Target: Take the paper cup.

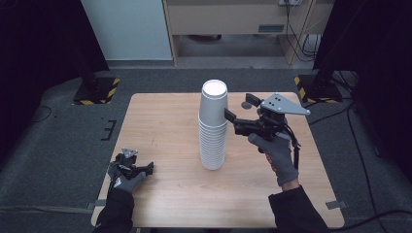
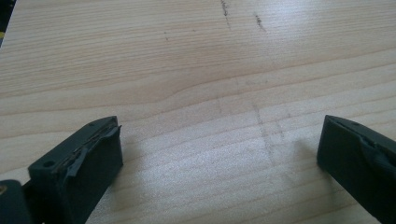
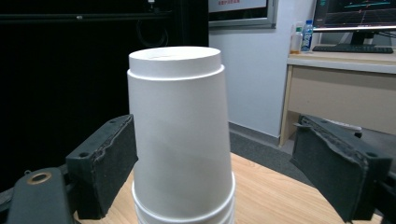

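Here, a tall stack of white paper cups (image 1: 213, 127), set upside down, is seen standing near the middle of the wooden table (image 1: 160, 121). The right gripper (image 1: 236, 113) is held level with the topmost cup (image 3: 180, 135), just to the right of the stack in the high view. Its jaws are spread wide, and in the right gripper view the top cup is framed between them: the left pad lies at the cup's wall, though contact cannot be confirmed, and the right pad is kept well apart. The left gripper (image 1: 145, 168) is rested low at the table's near left corner, well apart from the stack. Its jaws are likewise opened wide, with bare wood grain between them in the left gripper view.
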